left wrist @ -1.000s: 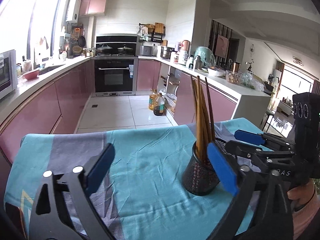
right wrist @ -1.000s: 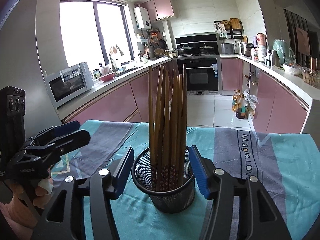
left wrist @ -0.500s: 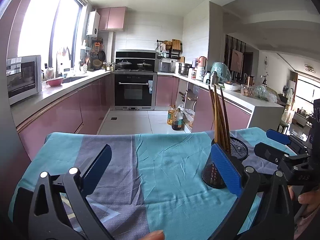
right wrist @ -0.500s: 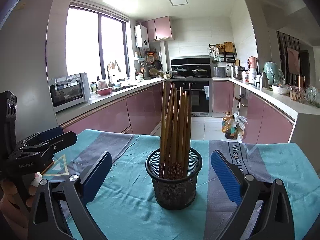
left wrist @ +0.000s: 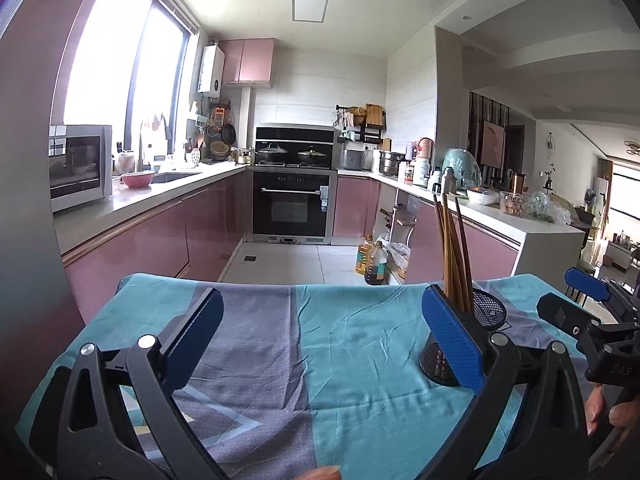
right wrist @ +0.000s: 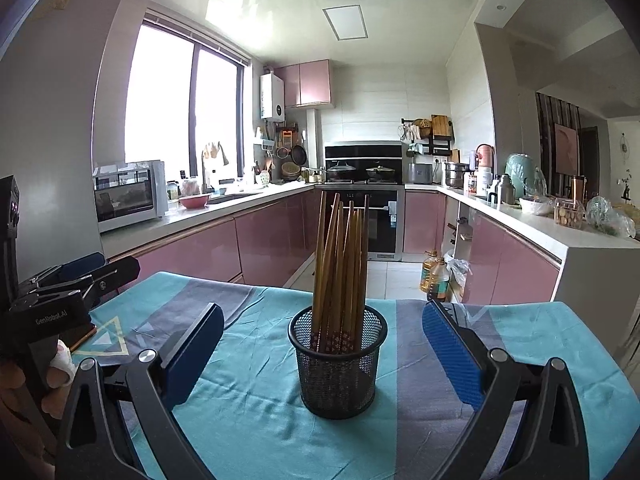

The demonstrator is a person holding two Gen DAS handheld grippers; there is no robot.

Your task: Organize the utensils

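Room: we look into a kitchen with pink cabinets (right wrist: 264, 236) running along both sides beyond the jaws, a tall window (right wrist: 180, 104) up to the left, and a pale tiled floor (left wrist: 288, 256).
Oven: a black built-in oven (left wrist: 294, 208) stands straight past our left jaws at the far wall, two lidded pans on the hob above it.
Counter: a white counter (right wrist: 560, 232) crowded with jars and bags runs off beyond the right-hand jaw; a microwave (right wrist: 128, 194) sits past the left-hand one.
Surface: a teal and grey tablecloth (right wrist: 256, 404) covers the table beneath both tools, lightly creased.
Holder: the black mesh holder (right wrist: 338, 364) stands upright on the cloth, centred ahead of our right jaws and touching neither pad; from the left wrist it is partly hidden behind the right-hand pad.
Chopsticks: wooden chopsticks (right wrist: 342, 268) stand bundled in that holder.
Right gripper (right wrist: 320, 350): jaws spread wide, nothing held.
Left gripper (left wrist: 320, 330): jaws wide apart over bare cloth, nothing held.
Oil bottles (left wrist: 370, 260): on the floor, beyond the table edge.
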